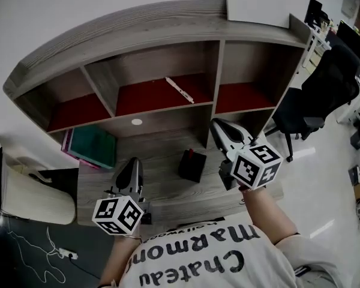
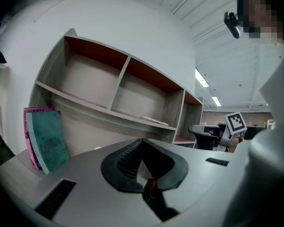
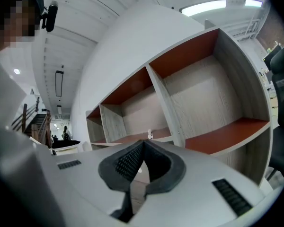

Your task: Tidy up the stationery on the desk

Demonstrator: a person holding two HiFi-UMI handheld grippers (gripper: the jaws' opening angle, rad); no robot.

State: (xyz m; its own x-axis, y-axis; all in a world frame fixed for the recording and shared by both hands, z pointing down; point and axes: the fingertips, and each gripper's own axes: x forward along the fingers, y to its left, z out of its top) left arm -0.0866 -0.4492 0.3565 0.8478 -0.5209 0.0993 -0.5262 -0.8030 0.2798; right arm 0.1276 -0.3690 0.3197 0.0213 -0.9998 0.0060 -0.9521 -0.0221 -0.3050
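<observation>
On the desk (image 1: 168, 188) stands a wooden shelf unit (image 1: 138, 26) with three red-floored compartments in a row. The middle compartment (image 1: 150, 95) holds one long white strip (image 1: 180, 90) lying at a slant on its floor, and the same strip shows small in the left gripper view (image 2: 156, 121). Below the shelf, near the middle of the desk, is one black pen holder (image 1: 192, 165) with a red-tipped item (image 1: 191, 152) standing up out of it. At the left end of the desk two books lean upright under the shelf, a teal book (image 1: 95, 147) in front and a pink book (image 1: 66, 141) behind it, touching. The left gripper (image 1: 134, 162) is over the near edge of the desk, left of the pen holder and well apart from it, pointing about level toward the shelf. In its own view its jaws are clenched together with nothing between the pads (image 2: 142, 142), and the teal book shows to the left of them. The right gripper (image 1: 217, 125) is higher in the head view, right of the pen holder, and points level toward the divider between the middle and right compartments. Its jaws are likewise pressed together on nothing (image 3: 143, 143). Each gripper carries one cube with square markers. Off the desk there are two chairs, a white chair (image 1: 30, 194) at the left and a black office chair (image 1: 324, 89) at the right.
</observation>
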